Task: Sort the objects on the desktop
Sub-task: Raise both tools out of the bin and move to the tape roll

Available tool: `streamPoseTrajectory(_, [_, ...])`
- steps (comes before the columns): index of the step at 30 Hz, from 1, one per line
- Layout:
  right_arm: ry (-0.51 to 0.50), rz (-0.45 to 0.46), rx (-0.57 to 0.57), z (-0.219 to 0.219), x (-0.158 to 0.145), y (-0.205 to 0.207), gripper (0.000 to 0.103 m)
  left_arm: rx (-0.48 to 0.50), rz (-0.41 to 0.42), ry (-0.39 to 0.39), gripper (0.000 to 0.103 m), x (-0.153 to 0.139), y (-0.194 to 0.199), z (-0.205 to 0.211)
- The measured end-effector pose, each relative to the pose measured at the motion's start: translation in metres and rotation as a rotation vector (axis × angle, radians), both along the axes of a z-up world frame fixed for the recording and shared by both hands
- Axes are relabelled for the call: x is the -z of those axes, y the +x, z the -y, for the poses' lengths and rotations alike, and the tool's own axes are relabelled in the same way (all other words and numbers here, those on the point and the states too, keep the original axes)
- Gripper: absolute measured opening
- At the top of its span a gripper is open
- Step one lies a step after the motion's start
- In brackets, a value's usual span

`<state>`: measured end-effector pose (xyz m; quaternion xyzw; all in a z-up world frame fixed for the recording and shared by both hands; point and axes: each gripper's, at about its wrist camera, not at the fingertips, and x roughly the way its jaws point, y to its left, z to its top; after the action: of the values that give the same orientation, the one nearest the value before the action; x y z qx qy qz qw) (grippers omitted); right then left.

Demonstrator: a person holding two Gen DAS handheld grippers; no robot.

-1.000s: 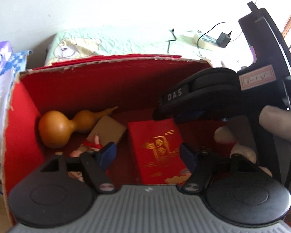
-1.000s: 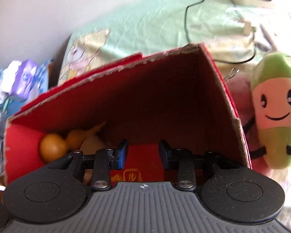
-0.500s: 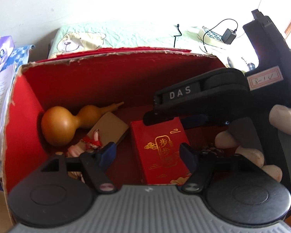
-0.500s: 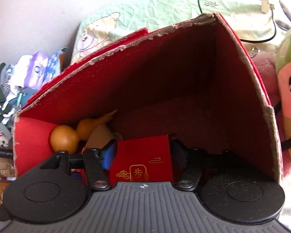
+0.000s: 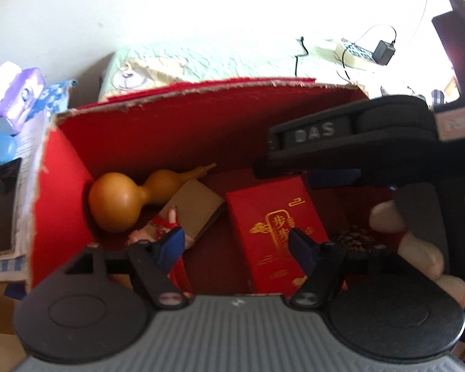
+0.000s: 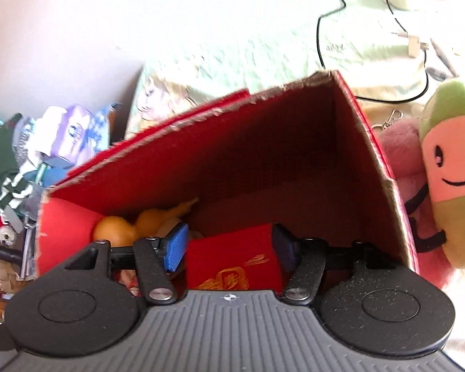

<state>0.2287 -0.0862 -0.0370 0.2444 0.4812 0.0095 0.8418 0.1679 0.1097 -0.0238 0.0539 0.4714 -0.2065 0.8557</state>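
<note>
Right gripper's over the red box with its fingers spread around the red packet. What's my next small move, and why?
Probably lift the right gripper straight up and out. Its fingers stand open, the red packet lies on the floor of the red box beside the gourd, so the drop looks done.

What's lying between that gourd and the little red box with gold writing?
In the left wrist view, a brown cardboard piece lies between the gourd and the red box, with a small red-and-pink trinket at its near edge.

"DAS" stood in pale letters on right gripper's [image 5: 334, 176] black body. Gold Chinese characters "步步" showed on red packet [image 5: 276, 229]. Pink label beside it: blurred, unreadable.
</note>
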Motion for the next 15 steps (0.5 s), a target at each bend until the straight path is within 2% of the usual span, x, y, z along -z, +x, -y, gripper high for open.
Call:
streamPoseTrajectory(3, [0.047, 0.064, -0.015, 0.002, -0.010, -0.017, 0.063, -0.026, 0.037, -0.004, 0.077, -0.013, -0.010, -0.006])
streamPoseTrajectory(10, [0.051, 0.287, -0.048, 0.012, -0.037, -0.070, 0.063, -0.113, 0.139, -0.044, 0.082, -0.043, -0.045, -0.035])
streamPoseTrajectory(15, [0.079, 0.375, -0.084, 0.021, -0.044, -0.098, 0.054, -0.182, 0.146, -0.044, 0.081, -0.048, -0.067, -0.050])
